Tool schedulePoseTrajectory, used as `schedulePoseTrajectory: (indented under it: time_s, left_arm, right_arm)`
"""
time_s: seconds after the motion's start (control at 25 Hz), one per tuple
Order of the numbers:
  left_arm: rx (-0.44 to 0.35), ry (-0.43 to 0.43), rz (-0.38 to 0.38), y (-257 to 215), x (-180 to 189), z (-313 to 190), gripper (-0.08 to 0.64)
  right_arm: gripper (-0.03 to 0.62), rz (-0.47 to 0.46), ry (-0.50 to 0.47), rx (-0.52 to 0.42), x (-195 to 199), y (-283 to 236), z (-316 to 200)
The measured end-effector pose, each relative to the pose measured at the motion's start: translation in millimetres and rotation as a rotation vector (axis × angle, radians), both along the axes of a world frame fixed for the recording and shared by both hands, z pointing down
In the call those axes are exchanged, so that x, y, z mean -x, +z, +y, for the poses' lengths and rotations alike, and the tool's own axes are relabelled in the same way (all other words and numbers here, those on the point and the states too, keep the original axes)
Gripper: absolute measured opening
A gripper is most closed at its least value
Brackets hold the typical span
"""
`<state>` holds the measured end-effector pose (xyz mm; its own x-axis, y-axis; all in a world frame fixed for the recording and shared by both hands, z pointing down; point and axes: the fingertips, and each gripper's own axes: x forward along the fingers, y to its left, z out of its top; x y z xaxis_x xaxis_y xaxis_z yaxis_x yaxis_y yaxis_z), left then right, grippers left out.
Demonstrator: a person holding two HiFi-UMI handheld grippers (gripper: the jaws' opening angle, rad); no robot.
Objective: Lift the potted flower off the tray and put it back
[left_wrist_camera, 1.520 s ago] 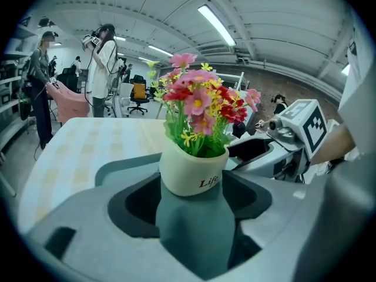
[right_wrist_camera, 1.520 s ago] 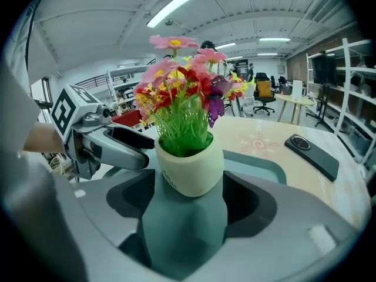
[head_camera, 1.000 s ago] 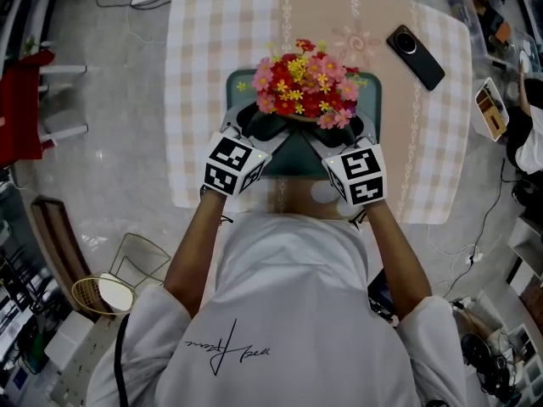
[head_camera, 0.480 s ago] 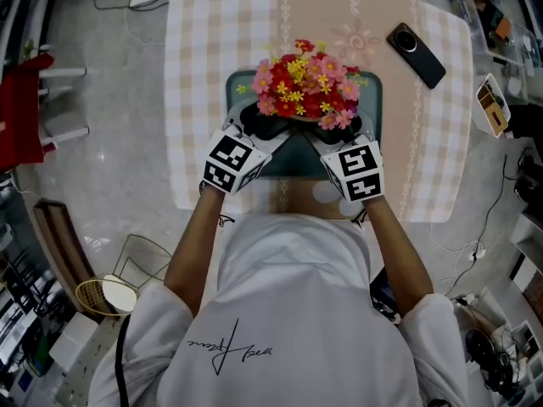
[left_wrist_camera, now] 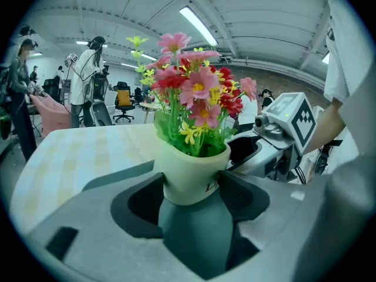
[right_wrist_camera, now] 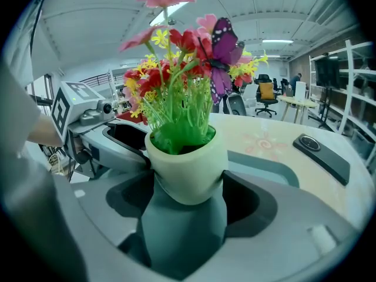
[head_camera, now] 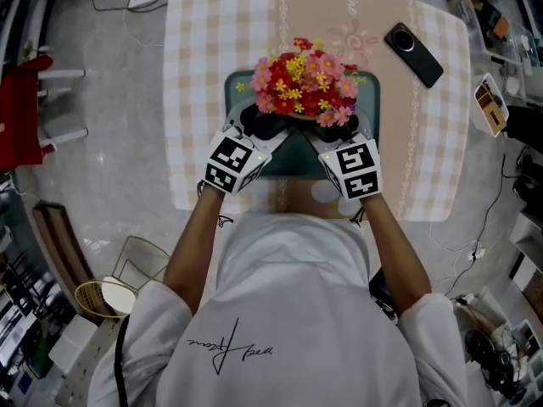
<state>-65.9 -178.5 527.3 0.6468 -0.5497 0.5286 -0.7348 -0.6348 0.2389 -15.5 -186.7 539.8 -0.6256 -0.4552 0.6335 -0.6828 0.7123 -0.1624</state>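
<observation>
The potted flower [head_camera: 304, 83], red, pink and yellow blooms in a pale green pot [left_wrist_camera: 191, 178], is over the dark green tray [head_camera: 374, 102] on the table. My left gripper [head_camera: 254, 128] reaches in from the near left. The pot sits between its jaws, which are closing and touch its sides. My right gripper [head_camera: 343, 131] comes from the near right and is shut on the same pot [right_wrist_camera: 188, 169]. In the head view the blooms hide the pot and both sets of fingertips. I cannot tell whether the pot's base rests on the tray.
A black phone [head_camera: 415, 55] lies at the far right of the checked tablecloth [head_camera: 204, 75]. Off the table's left stand a chair with red cloth [head_camera: 21, 100] and a wire basket [head_camera: 127, 265]. People and office chairs are in the far background.
</observation>
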Motion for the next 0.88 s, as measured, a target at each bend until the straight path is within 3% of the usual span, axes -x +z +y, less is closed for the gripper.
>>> schedulePoseTrajectory:
  time_s: [0.88]
  left_arm:
    - [0.018, -0.032, -0.017, -4.2, 2.1, 4.5, 0.287]
  right_arm:
    - [0.365, -0.018, -0.011, -0.011, 1.6, -5.4, 3.5]
